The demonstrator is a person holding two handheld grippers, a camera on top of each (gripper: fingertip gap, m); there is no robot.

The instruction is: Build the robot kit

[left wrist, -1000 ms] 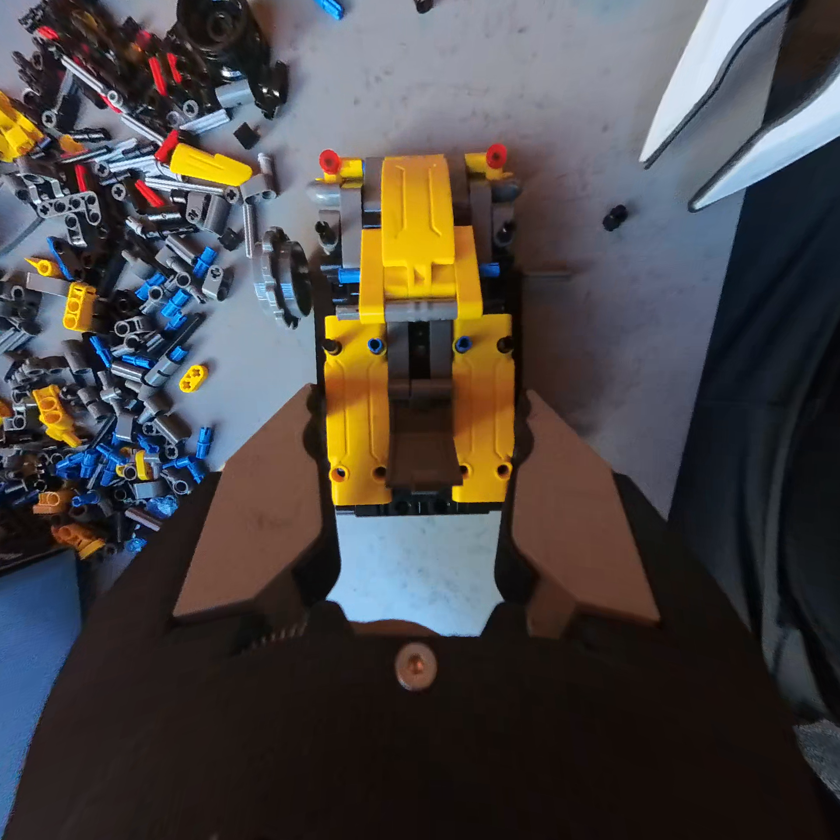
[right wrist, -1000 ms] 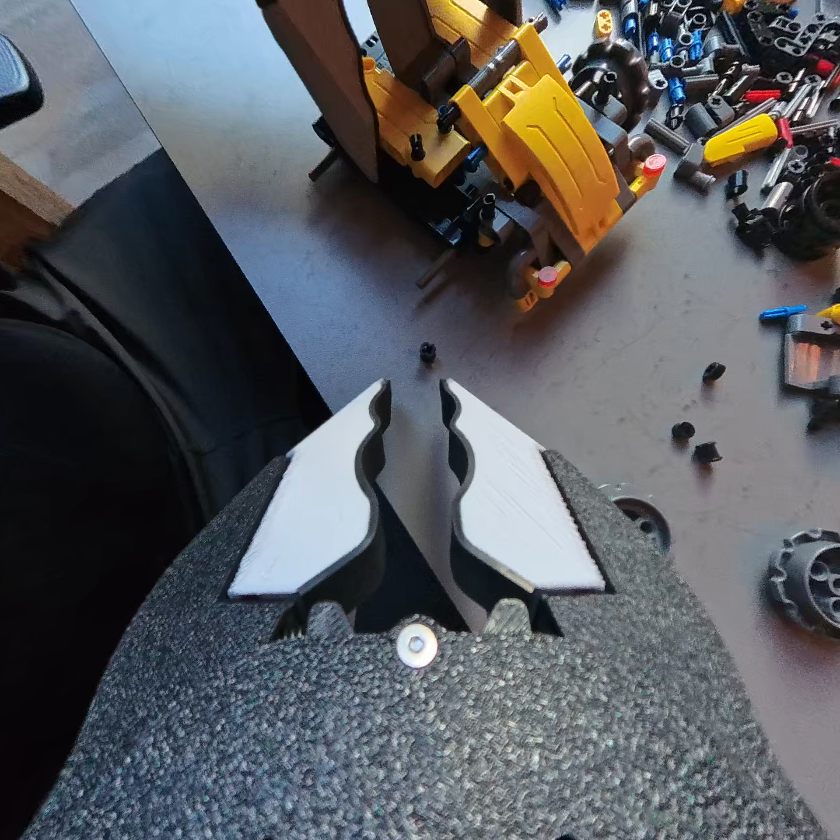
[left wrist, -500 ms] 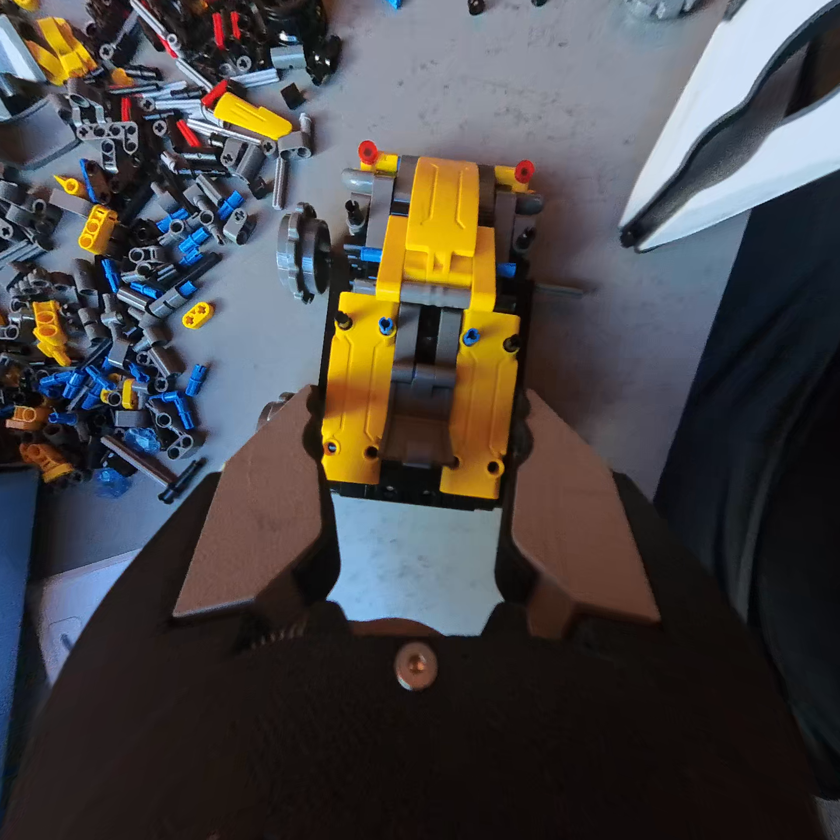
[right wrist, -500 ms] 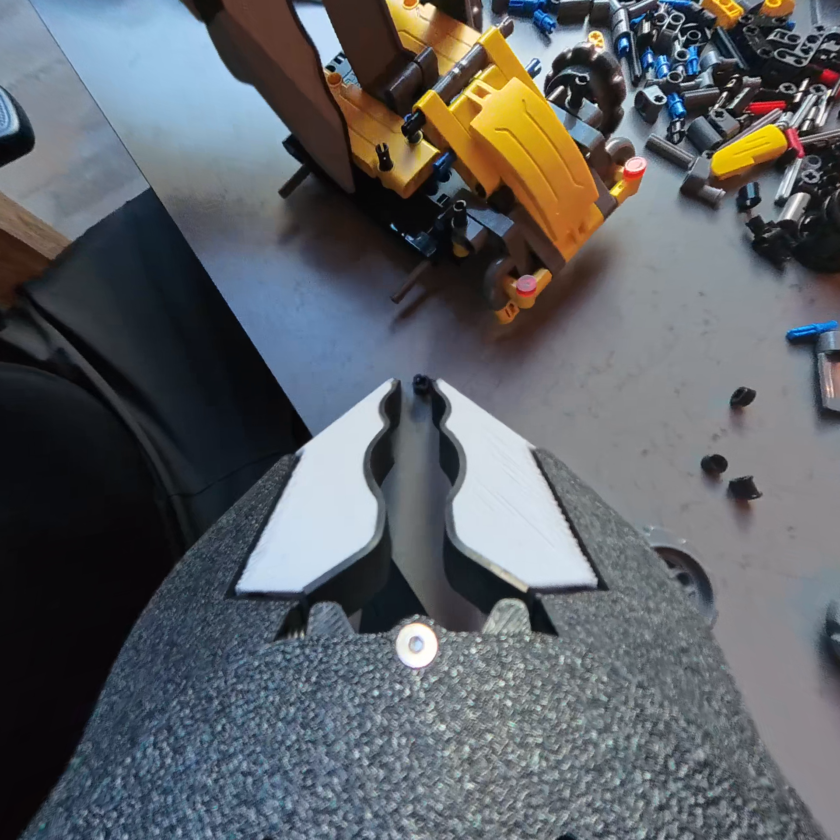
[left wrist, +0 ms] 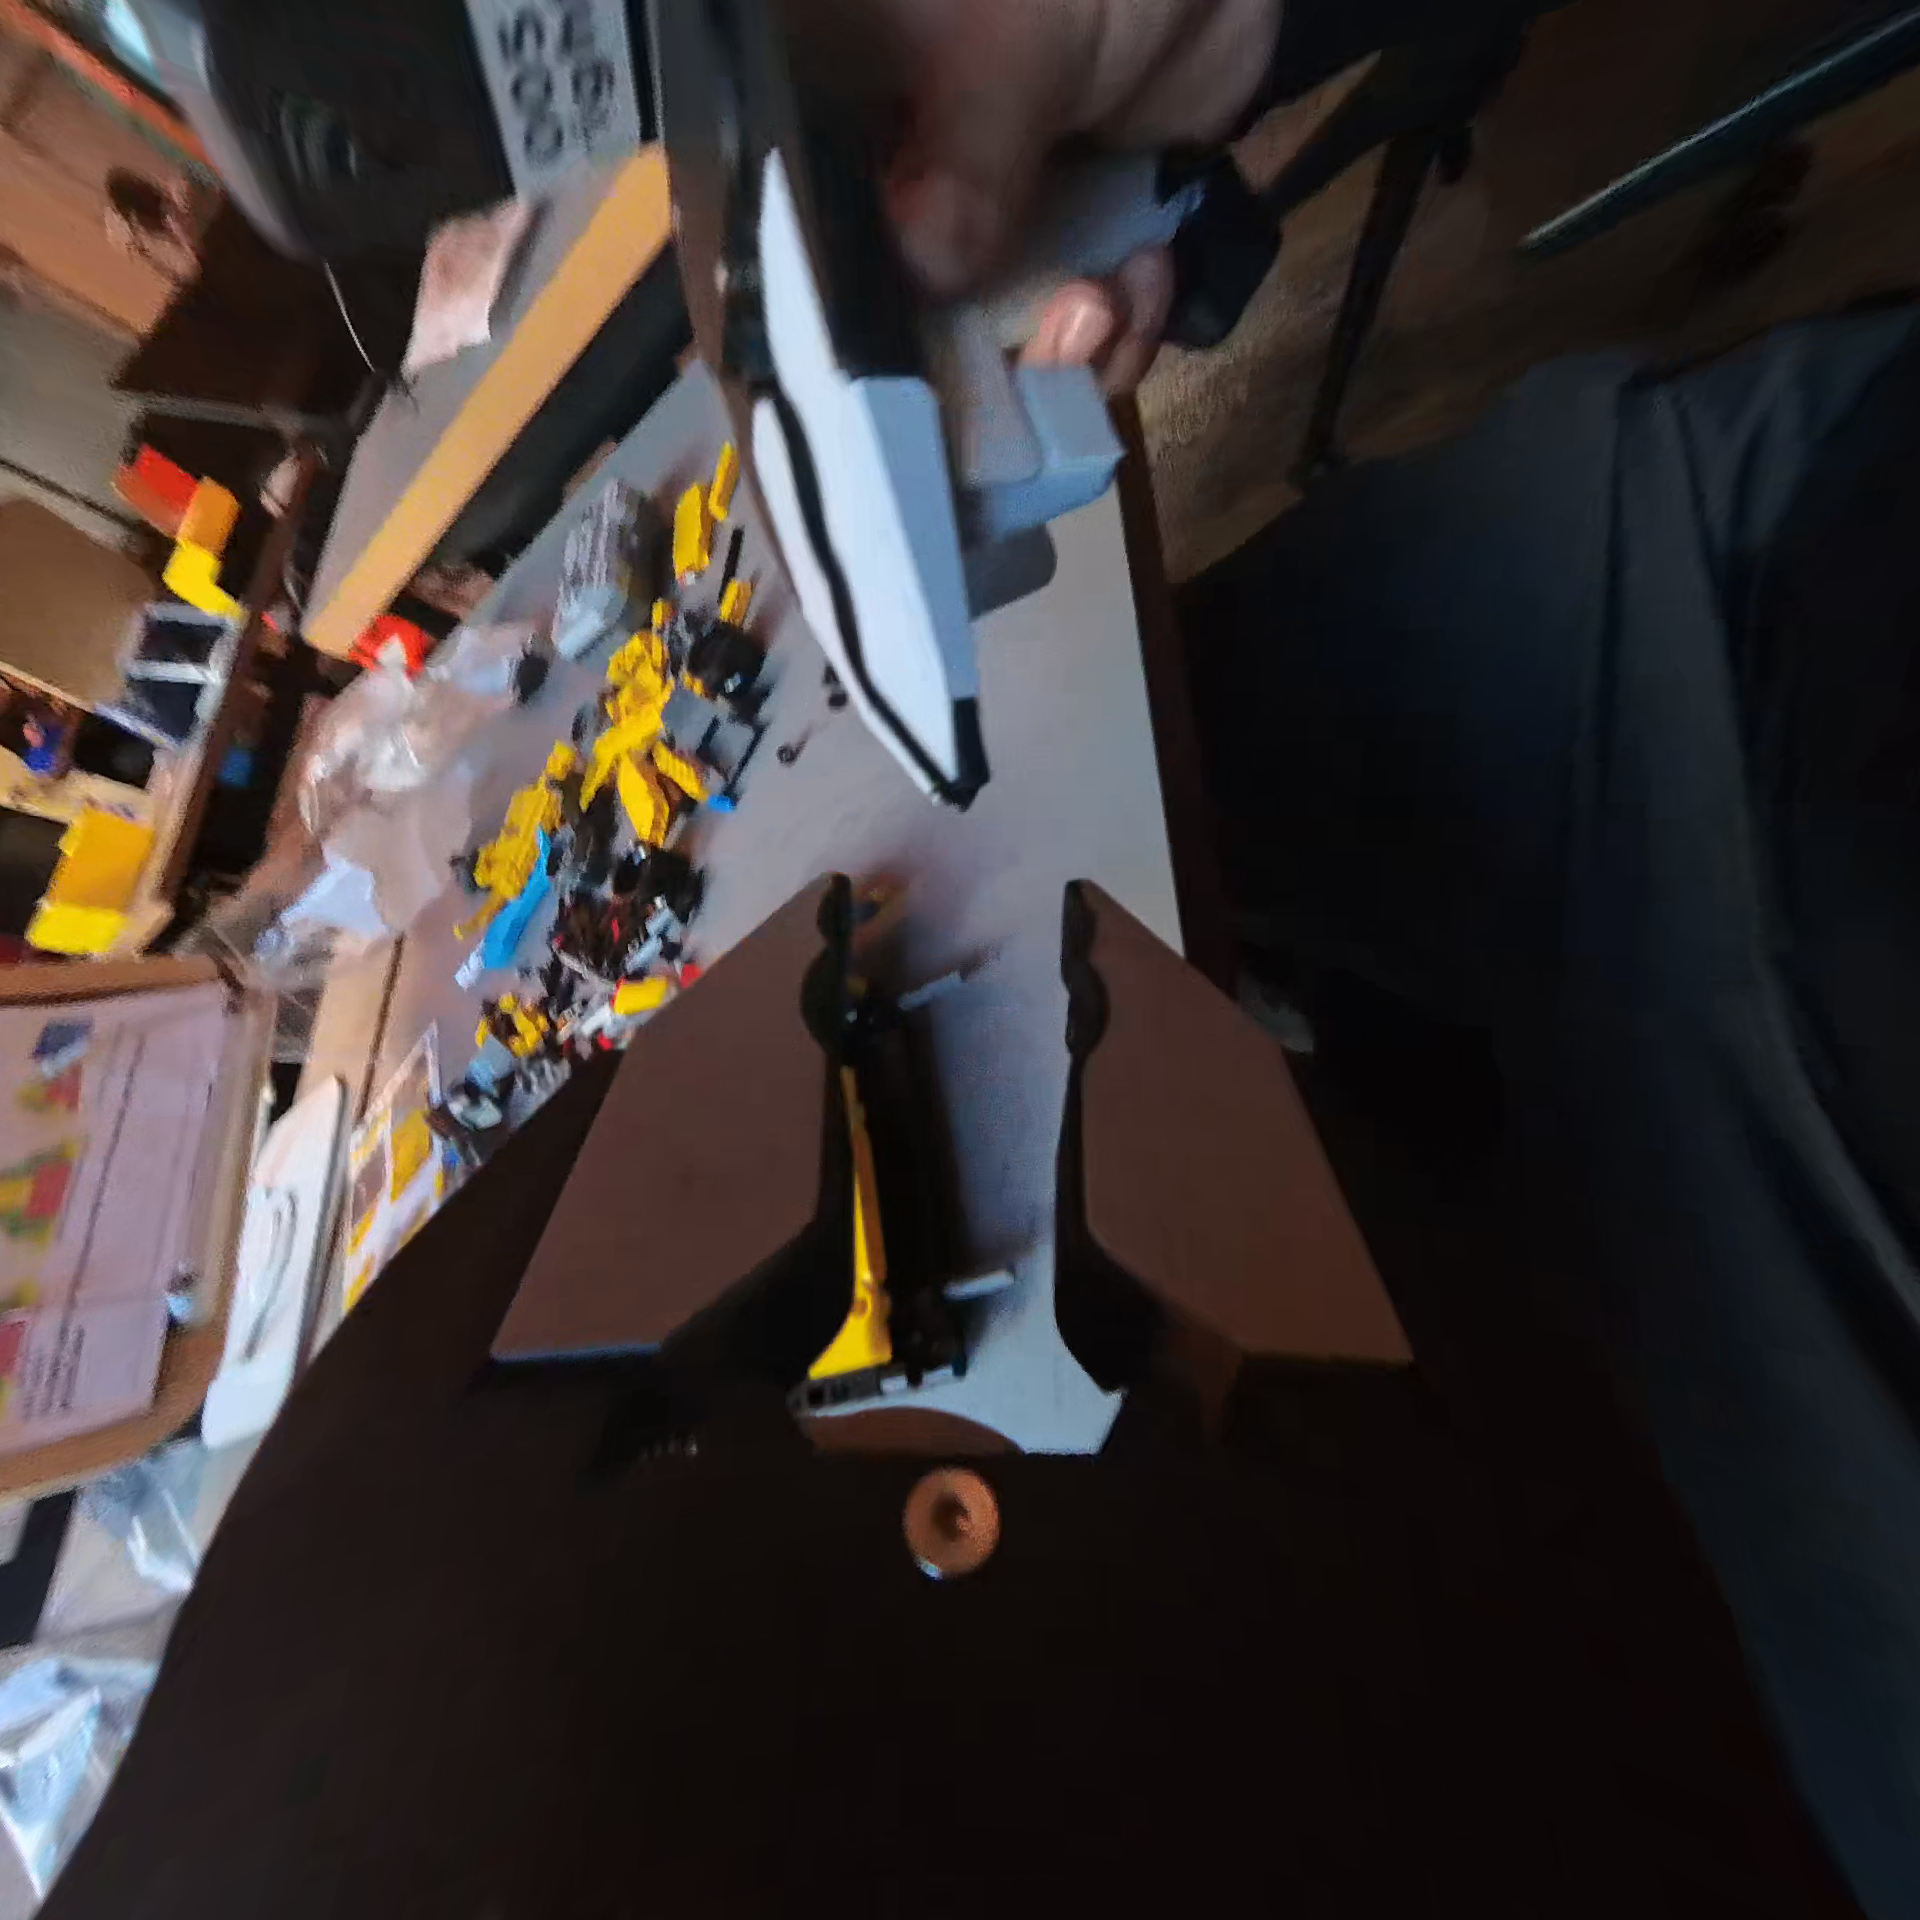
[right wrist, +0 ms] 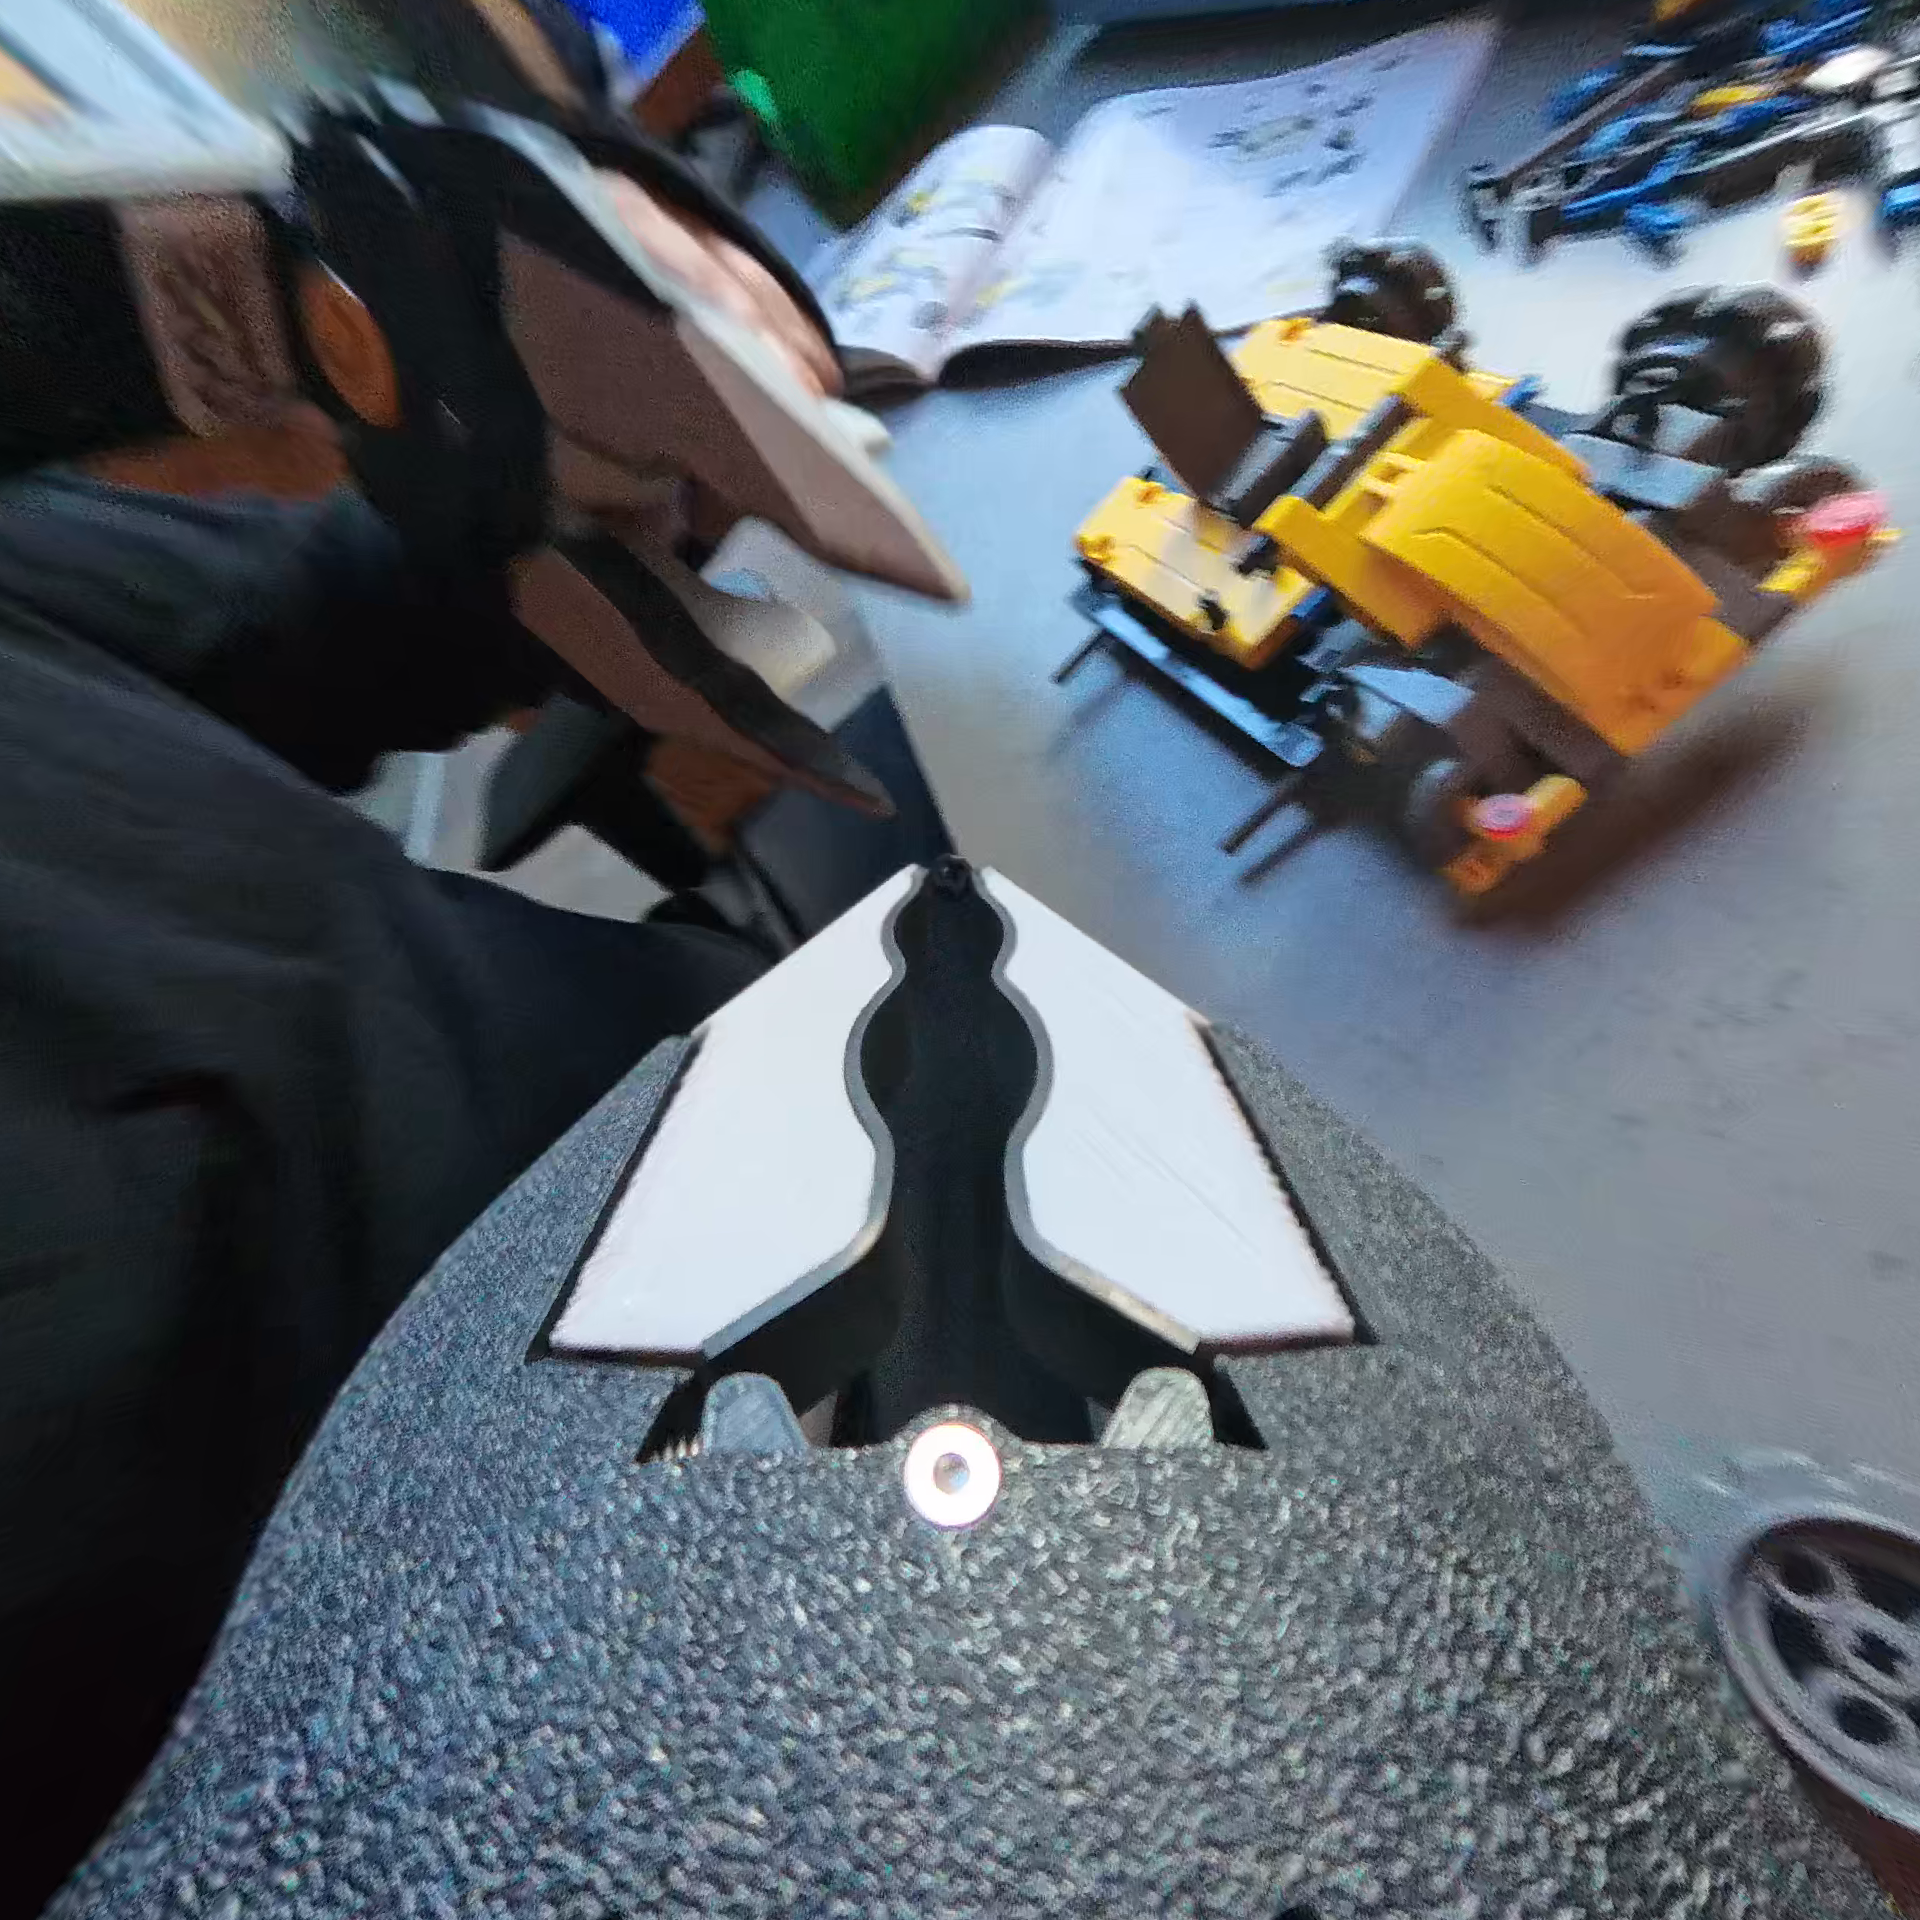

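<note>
Jaws of the right gripper (right wrist: 948, 885) are pressing nearly together, pinching a small black pin (right wrist: 948, 871) at their very tips. I am holding the left gripper (left wrist: 945, 920) raised, its jaws spread and empty, apart from the yellow model (right wrist: 1455, 561). The model is sitting far right on the table (right wrist: 1351, 1091), and a wheel rim (right wrist: 1849, 1662) is lying near right.

Loose brick pile (left wrist: 613, 831) blurred, grey wheel (right wrist: 1839, 1652) cut off by edge
</note>
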